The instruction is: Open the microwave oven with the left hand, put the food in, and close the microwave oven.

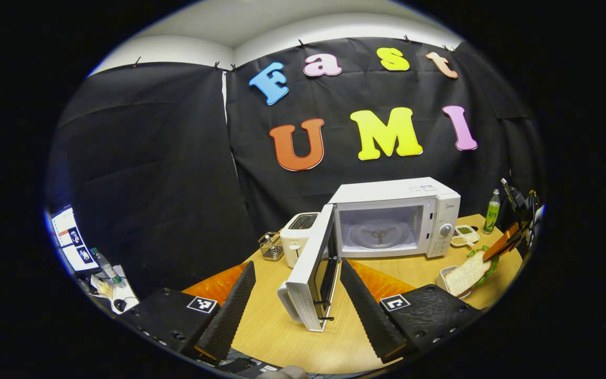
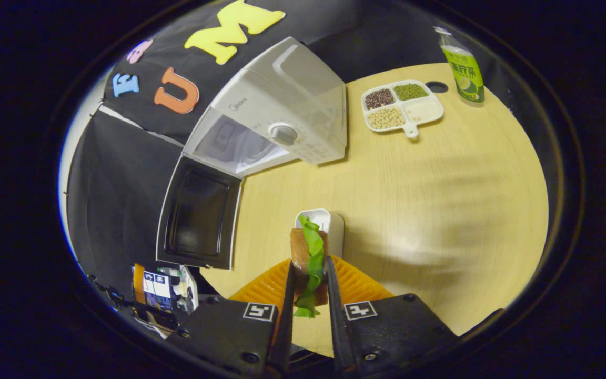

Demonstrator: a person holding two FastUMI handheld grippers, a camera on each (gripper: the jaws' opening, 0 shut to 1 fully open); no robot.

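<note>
Microwave (image 1: 395, 221) door (image 1: 311, 273) wide open btwn left gripper's (image 1: 298, 295) spread fingers; right gripper (image 2: 308, 295) clamps sandwich (image 2: 308, 258) over white dish (image 2: 329, 223), w/ toaster (image 1: 298, 237) & bean tray (image 2: 403, 105) near table's back edge.

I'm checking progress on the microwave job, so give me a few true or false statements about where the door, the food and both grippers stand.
1. The white microwave oven has its door swung open. True.
2. The sandwich of brown bread and green lettuce already sits on the turntable. False: the right gripper holds it, both fingers pressing on it, above the wooden table.
3. The left gripper is open and holds nothing. True.
4. The white four-part tray of beans and grains is inside the oven. False: it lies on the table beside the oven.
</note>
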